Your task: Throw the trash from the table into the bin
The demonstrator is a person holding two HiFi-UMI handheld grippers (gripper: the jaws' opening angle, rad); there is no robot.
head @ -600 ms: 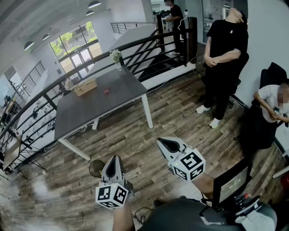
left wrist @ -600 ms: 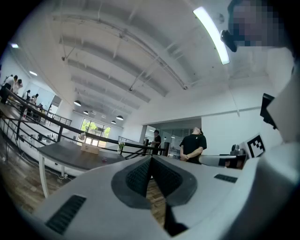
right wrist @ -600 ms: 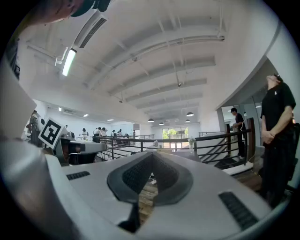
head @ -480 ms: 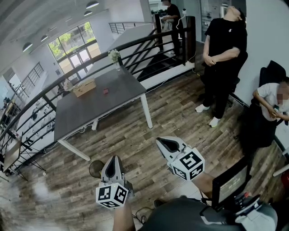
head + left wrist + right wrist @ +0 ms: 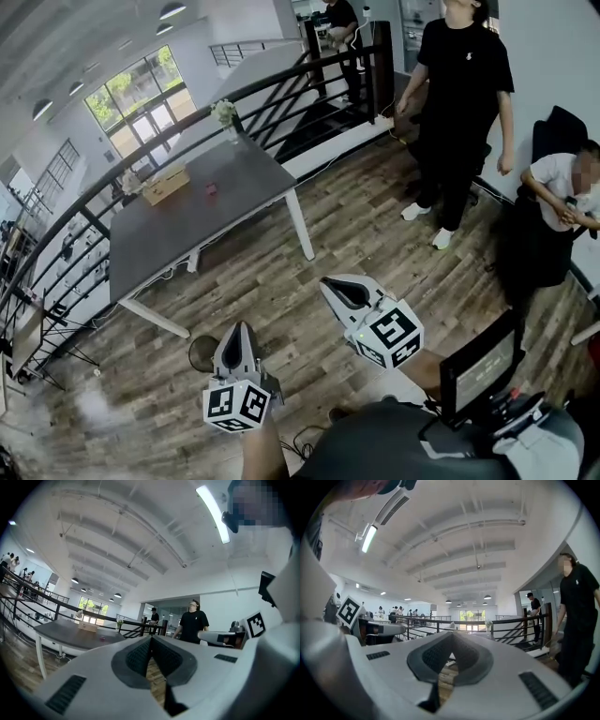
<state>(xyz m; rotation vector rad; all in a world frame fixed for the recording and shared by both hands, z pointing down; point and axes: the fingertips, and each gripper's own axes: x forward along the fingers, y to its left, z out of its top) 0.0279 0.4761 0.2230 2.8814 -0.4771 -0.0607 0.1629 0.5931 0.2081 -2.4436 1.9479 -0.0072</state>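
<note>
A small red piece of trash (image 5: 210, 188) lies on the grey table (image 5: 187, 234) across the wooden floor, and also shows in the left gripper view (image 5: 102, 638). A dark round bin (image 5: 199, 352) stands on the floor just left of my left gripper (image 5: 238, 328), partly hidden by it. Both grippers are held level well short of the table. The left gripper (image 5: 151, 638) is shut with nothing in it. My right gripper (image 5: 335, 287) is to the right and slightly farther forward; its tips (image 5: 453, 635) meet, also empty.
A cardboard box (image 5: 165, 184) and a vase of flowers (image 5: 225, 112) stand on the table by a black railing (image 5: 281, 84). A person in black (image 5: 459, 103) stands at the right, another sits (image 5: 562, 202) beside. A monitor (image 5: 480, 370) is near my right side.
The person in black has straightened up from leaning back and dropped the arms. The view has shifted slightly; both grippers keep their places and stay shut.
</note>
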